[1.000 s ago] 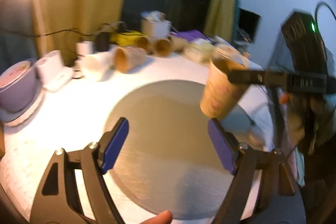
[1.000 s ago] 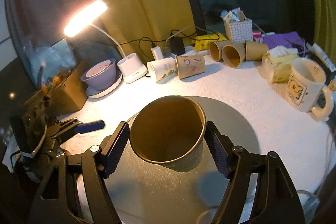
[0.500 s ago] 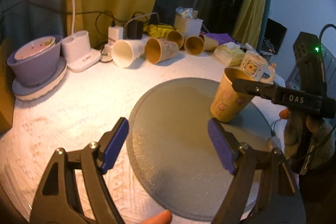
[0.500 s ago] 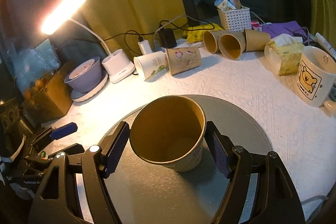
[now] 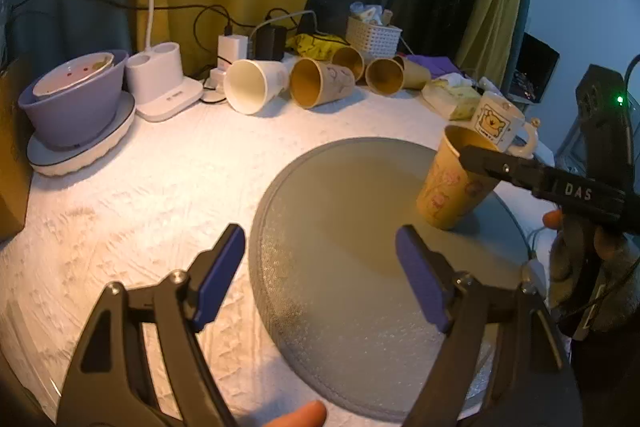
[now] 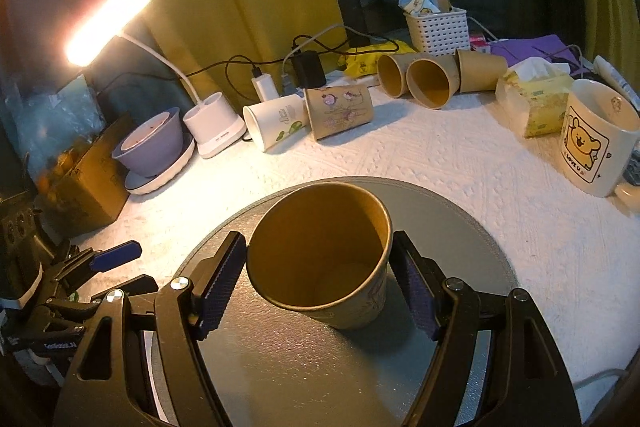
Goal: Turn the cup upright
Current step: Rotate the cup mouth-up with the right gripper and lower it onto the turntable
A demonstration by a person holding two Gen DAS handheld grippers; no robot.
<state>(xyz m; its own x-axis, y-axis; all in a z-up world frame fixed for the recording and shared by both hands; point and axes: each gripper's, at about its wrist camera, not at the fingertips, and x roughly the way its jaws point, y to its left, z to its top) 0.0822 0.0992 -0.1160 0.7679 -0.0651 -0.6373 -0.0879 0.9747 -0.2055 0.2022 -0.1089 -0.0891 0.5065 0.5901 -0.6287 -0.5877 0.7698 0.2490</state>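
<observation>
Spare cups (image 6: 340, 111) lie on their sides at 12 o'clock on the bench (image 6: 440, 155). Right gripper (image 6: 318, 281) fingers pinch upright cup (image 6: 320, 255) on grey disc (image 6: 460, 227); left gripper (image 5: 320, 267) fingers spread, holding nothing.

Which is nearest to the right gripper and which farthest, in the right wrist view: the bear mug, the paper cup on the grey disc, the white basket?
1. Paper cup, between the fingers of the right gripper.
2. Bear mug, at the right edge.
3. White basket, at the back by the curtain.
</observation>
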